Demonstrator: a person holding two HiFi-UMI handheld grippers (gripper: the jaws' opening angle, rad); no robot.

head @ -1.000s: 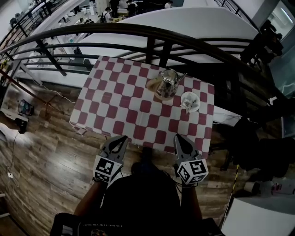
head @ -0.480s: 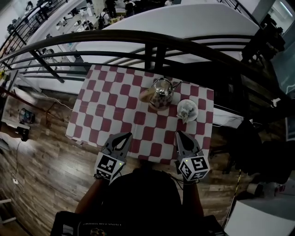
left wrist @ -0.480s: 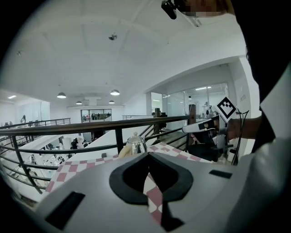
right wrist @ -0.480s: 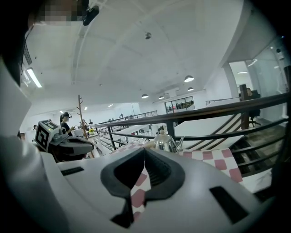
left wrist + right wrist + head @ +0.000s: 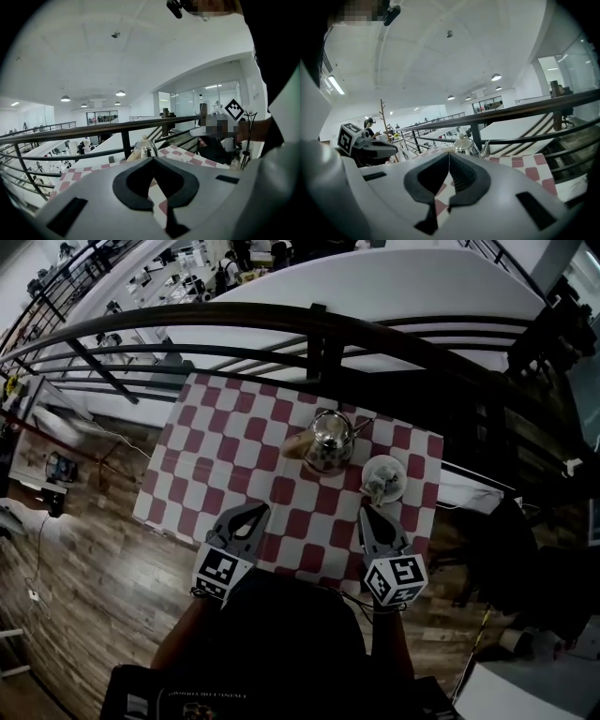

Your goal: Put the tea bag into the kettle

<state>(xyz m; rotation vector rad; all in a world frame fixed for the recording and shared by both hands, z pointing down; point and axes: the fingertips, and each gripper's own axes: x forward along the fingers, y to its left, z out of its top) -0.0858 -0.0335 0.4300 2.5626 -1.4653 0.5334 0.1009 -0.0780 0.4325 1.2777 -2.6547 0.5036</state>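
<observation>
Head view: I am on the approach and nothing is picked up yet. The left gripper (image 5: pixel 251 511) and the right gripper (image 5: pixel 367 513) hover over the near edge of the checked surface (image 5: pixel 216 451), both well short of the things on it. The kettle (image 5: pixel 329 439) stands toward the far side, near the railing (image 5: pixel 309 320). Just to its right is a small white dish (image 5: pixel 383 480), and the pale, crumpled thing in it is, I judge, the tea bag (image 5: pixel 379 484); it is too small for me to be sure.

Left gripper view: its fingers (image 5: pixel 123 190) are clenched tip to tip with nothing between them. The kettle (image 5: pixel 144 149) shows beyond the tips, apart from them, with a knob on top, so I take the lid to be on.

Right gripper view: the fingers (image 5: pixel 413 186) are likewise clenched on nothing, and the kettle (image 5: pixel 464 145) and its spout sit ahead past the tips. The left gripper (image 5: pixel 370 149) is off to the side.

Next, I judge, the right gripper must carry on to the dish, release its fingers and pinch the bag or its string lightly. The left one would have to lift the lid by the knob first, if it is on as I judge
</observation>
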